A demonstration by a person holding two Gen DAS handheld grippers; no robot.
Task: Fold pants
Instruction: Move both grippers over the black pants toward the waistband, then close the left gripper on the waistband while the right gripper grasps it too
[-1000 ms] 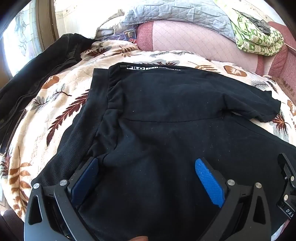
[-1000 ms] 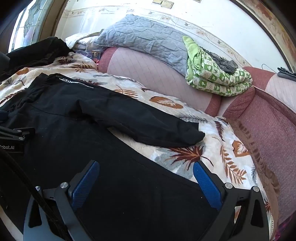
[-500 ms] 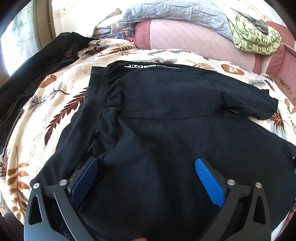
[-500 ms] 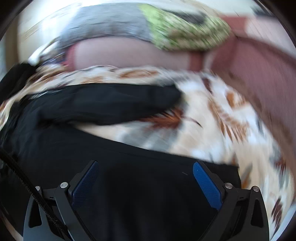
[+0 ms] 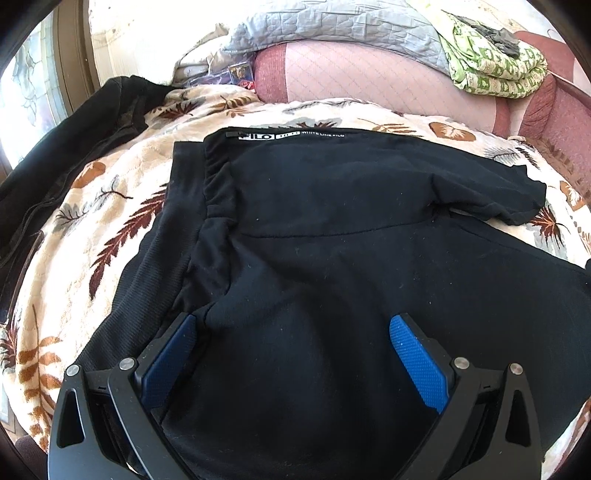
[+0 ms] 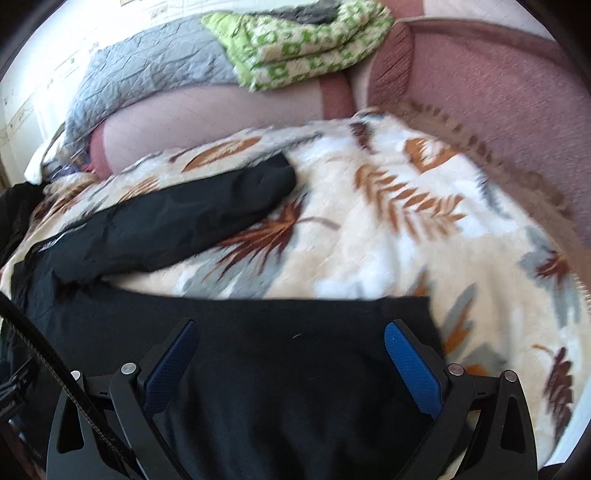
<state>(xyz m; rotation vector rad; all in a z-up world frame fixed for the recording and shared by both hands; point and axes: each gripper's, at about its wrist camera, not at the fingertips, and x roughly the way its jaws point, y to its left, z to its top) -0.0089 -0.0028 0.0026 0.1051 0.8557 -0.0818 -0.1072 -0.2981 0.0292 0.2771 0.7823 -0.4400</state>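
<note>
Left hand-held gripper (image 5: 291, 360) was spread wide, blue pads (image 5: 419, 363) far apart, nothing clamped between them. It hovered low over the black pants (image 5: 332, 229); its 9 o'clock pad sat right at a fabric bunch near the waist side, contact unclear. Pants lay flat on a leaf-print blanket (image 5: 110, 206), waistband with white label (image 5: 258, 136) at 12 o'clock, one leg reaching to 3 o'clock, ribbed edge running toward 8 o'clock. A black jacket (image 5: 66, 147) lay on the blanket at 10 o'clock, apart from the pants. Grey quilt (image 5: 332, 26) and green folded blanket (image 5: 495, 70) sat on the pink sofa back (image 5: 351, 77) at 12 to 2 o'clock.

Right hand-held gripper (image 6: 291, 356) was also fully spread, holding nothing. Its pads (image 6: 413, 369) straddled the near pant leg (image 6: 295, 369), whose cuff end lay at 3 o'clock just beyond the right pad; touching or just above, could not tell. The other leg (image 6: 177, 221) stretched from 9 toward 12 o'clock, blanket showing between the two legs. Right view was motion-blurred. A black cable (image 6: 48, 350) crossed at 8 o'clock.
</note>
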